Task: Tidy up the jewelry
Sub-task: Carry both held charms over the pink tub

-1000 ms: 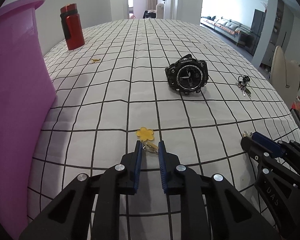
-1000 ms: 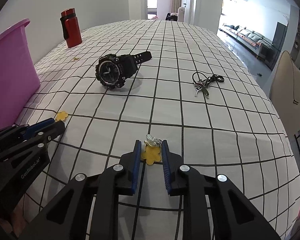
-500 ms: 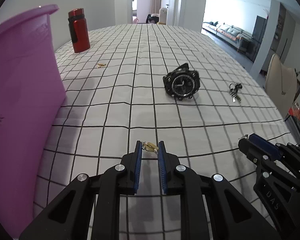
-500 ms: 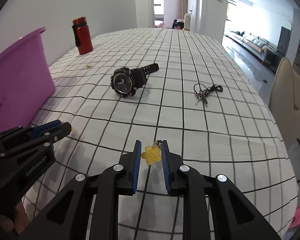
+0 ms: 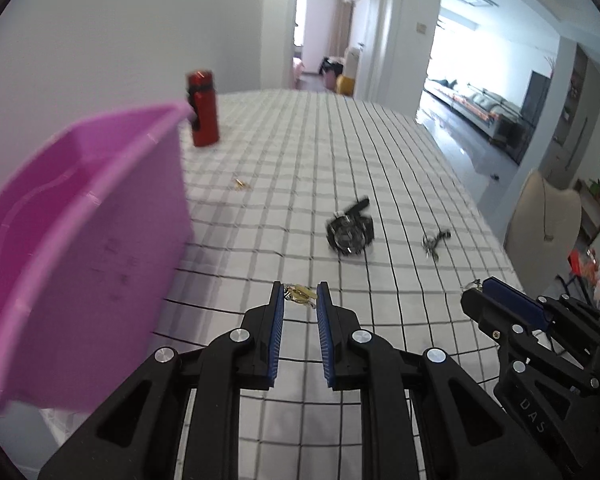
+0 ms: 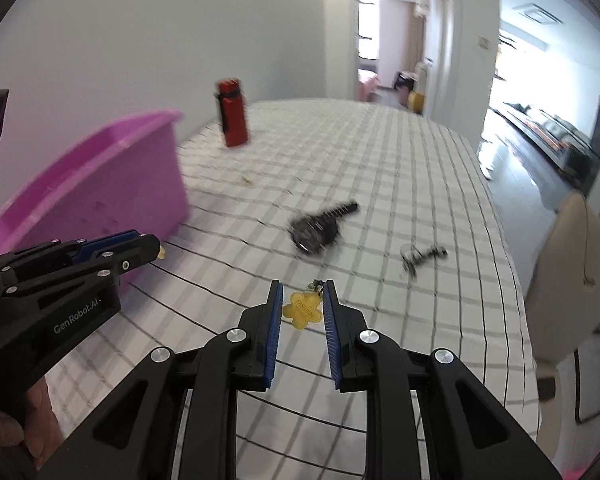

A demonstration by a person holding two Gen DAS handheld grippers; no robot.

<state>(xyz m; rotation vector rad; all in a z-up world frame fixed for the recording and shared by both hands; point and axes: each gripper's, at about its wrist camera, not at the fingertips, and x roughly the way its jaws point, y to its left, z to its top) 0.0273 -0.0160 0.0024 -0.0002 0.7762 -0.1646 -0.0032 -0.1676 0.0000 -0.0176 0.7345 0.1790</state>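
My left tool (image 5: 300, 294) is clenched on a small gold charm (image 5: 299, 293) at the very tips of its blue pads, carried in the air above the checked surface (image 5: 300, 160). The charm's long axis runs crosswise, from one pad to the other; from the right wrist view only a yellow scrap of it shows past the left tool's tip. My right tool (image 6: 301, 305) grips a yellow flower tag (image 6: 302, 310) between its pads, also lifted clear of the surface. The tag's flat face is turned up toward the camera, its printed side readable though too small to make out fully, and its metal clasp (image 6: 314, 286) points away from me, past the tips.

So I hold two pieces, one in each tool. Lying on the surface I count one black watch (image 5: 350, 232), its strap pointing away and to the right, one dark bunch of keys (image 5: 434, 240) just to its right, and one tiny gold piece (image 5: 241, 185) nearer the far end. One purple bin (image 5: 80, 240) stands at my left, close beside the left tool, and one red bottle (image 5: 202, 108) stands upright behind it.
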